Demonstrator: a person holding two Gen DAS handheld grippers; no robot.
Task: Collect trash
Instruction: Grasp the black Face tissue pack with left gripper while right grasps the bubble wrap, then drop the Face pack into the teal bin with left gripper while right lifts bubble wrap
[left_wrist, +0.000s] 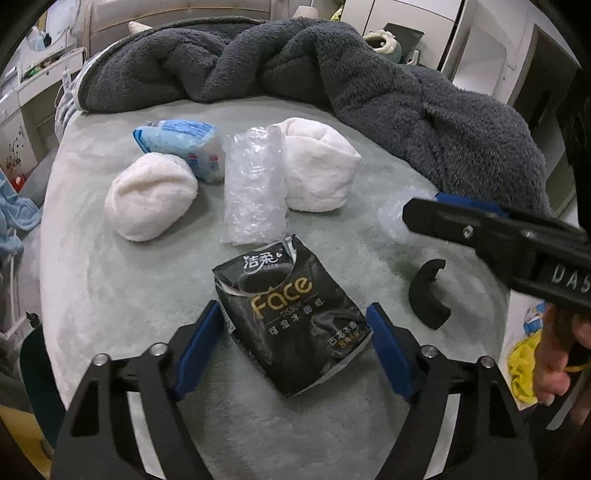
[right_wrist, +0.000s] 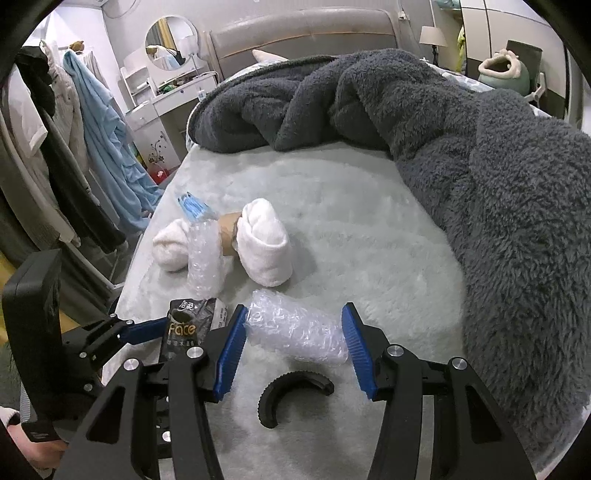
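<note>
Pale plush bedding covers the bed, with a shaggy dark grey blanket heaped along its far side and right edge. Behind it stand a padded headboard, a round mirror and clothes on a rack, all bent by the fisheye lens.

From the right wrist view the tissue pack is half hidden behind gripper parts, so only "Face" reads there. The left view shows it whole: a crumpled black foil pouch, torn open at the top, printed "Face TISSUE" in gold with Chinese characters above and below. It lies flat between the left gripper fingers; the blue ribbed pads stand just clear of its sides, jaws released.

The right gripper straddles a crinkled clear bubble-wrap wad. Its left pad touches the wad and the right pad sits at its edge; whether they press I cannot tell. In the left view this wad is blurred and mostly hidden behind the right gripper.

Just in front of the wad lies a black ridged half-ring. Further back are a second bubble-wrap piece, two white fleecy rolls, a blue-and-white plastic pack with unreadable print, and a brown cardboard tube mostly covered by one roll.

A hand shows at the left view's right edge, cut off.
</note>
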